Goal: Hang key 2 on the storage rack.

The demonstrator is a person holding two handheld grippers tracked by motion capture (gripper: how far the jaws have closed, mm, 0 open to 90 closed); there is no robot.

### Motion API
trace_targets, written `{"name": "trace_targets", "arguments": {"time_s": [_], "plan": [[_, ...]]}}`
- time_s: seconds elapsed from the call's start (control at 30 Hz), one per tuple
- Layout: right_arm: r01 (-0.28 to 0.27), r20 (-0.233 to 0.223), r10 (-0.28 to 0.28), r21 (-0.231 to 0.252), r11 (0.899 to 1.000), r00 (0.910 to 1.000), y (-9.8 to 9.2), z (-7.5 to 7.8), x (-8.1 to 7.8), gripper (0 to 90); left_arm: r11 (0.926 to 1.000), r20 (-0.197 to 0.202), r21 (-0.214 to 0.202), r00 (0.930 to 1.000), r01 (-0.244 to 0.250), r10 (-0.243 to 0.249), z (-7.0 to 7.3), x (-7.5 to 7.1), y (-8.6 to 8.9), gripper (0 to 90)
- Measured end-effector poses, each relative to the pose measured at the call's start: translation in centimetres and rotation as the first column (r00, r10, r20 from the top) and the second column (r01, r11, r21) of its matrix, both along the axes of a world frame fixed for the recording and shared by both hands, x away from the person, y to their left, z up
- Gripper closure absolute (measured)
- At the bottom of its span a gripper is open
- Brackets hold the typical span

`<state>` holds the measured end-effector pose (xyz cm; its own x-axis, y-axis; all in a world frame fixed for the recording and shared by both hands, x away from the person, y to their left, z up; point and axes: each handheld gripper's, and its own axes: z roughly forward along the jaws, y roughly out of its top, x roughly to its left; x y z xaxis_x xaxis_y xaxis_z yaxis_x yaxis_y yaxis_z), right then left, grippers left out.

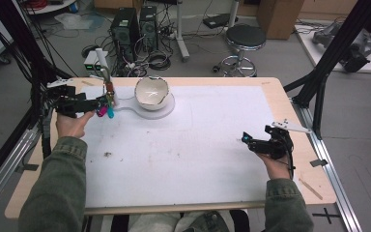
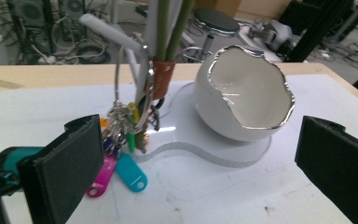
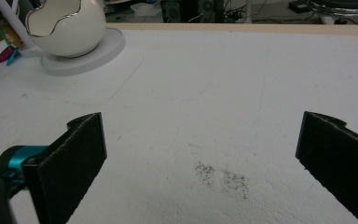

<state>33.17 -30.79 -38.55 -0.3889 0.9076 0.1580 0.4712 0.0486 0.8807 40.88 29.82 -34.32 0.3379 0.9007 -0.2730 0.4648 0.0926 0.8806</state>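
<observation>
A white eggshell-shaped bowl (image 1: pixel 151 91) with a silver rim stands on a clear base plate (image 1: pixel 160 110) at the table's back left. Beside it rises a small stand with green stems (image 2: pixel 168 28), and a key bunch (image 2: pixel 126 140) with pink and teal tags hangs from it. My left gripper (image 1: pixel 101 103) is open just in front of the keys, its jaws wide apart with the keys (image 1: pixel 107 107) and bowl (image 2: pixel 242 95) ahead of them. My right gripper (image 1: pixel 246 140) is open over bare white board at the right, far from the bowl (image 3: pixel 67 28).
A white foam board (image 1: pixel 183 154) covers most of the wooden table (image 1: pixel 290 111). A dark smudge (image 3: pixel 221 177) marks the board ahead of the right gripper. Beyond the table stand computer towers (image 1: pixel 134 26), a stool (image 1: pixel 244 41) and cables. Black frame posts (image 1: pixel 333 53) flank both sides.
</observation>
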Motion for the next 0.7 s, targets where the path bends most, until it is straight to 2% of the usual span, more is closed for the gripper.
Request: {"name": "trace_targets", "arguments": {"time_s": [0.07, 0.1, 0.2, 0.4, 0.5, 0.7], "plan": [[0.000, 0.001, 0.000, -0.003, 1.000, 1.0000, 0.0, 0.0, 0.0, 0.7, 0.9999, -0.007, -0.002, 0.9999, -0.014, 0.014, -0.2, -0.4, 0.3, 1.6], [0.000, 0.001, 0.000, -0.003, 1.000, 1.0000, 0.0, 0.0, 0.0, 0.7, 0.9998, -0.011, 0.014, 0.9998, -0.015, 0.015, -0.3, -0.6, 0.4, 1.6], [0.002, 0.001, -0.002, -0.003, 1.000, 1.0000, 0.0, 0.0, 0.0, 0.7, 0.9992, 0.004, 0.026, 0.9996, -0.029, 0.029, -0.4, -1.3, 0.6, 1.6], [0.007, 0.005, -0.007, -0.011, 1.000, 1.0000, 0.0, 0.0, -0.1, 0.7, 0.9973, 0.011, 0.051, 0.9986, -0.052, 0.052, -0.9, -2.4, 0.9, 1.6], [0.012, 0.005, -0.011, -0.015, 1.000, 0.9999, 0.0, 0.0, -0.1, 0.7, 0.9973, 0.020, 0.038, 0.9979, -0.063, 0.062, -1.1, -2.9, 1.1, 1.6], [0.028, 0.009, -0.027, -0.031, 0.999, 0.9996, -0.1, 0.0, -0.1, 0.7, 0.9923, 0.013, 0.071, 0.9948, -0.102, 0.101, -1.3, -3.7, 1.1, 1.6]]}}
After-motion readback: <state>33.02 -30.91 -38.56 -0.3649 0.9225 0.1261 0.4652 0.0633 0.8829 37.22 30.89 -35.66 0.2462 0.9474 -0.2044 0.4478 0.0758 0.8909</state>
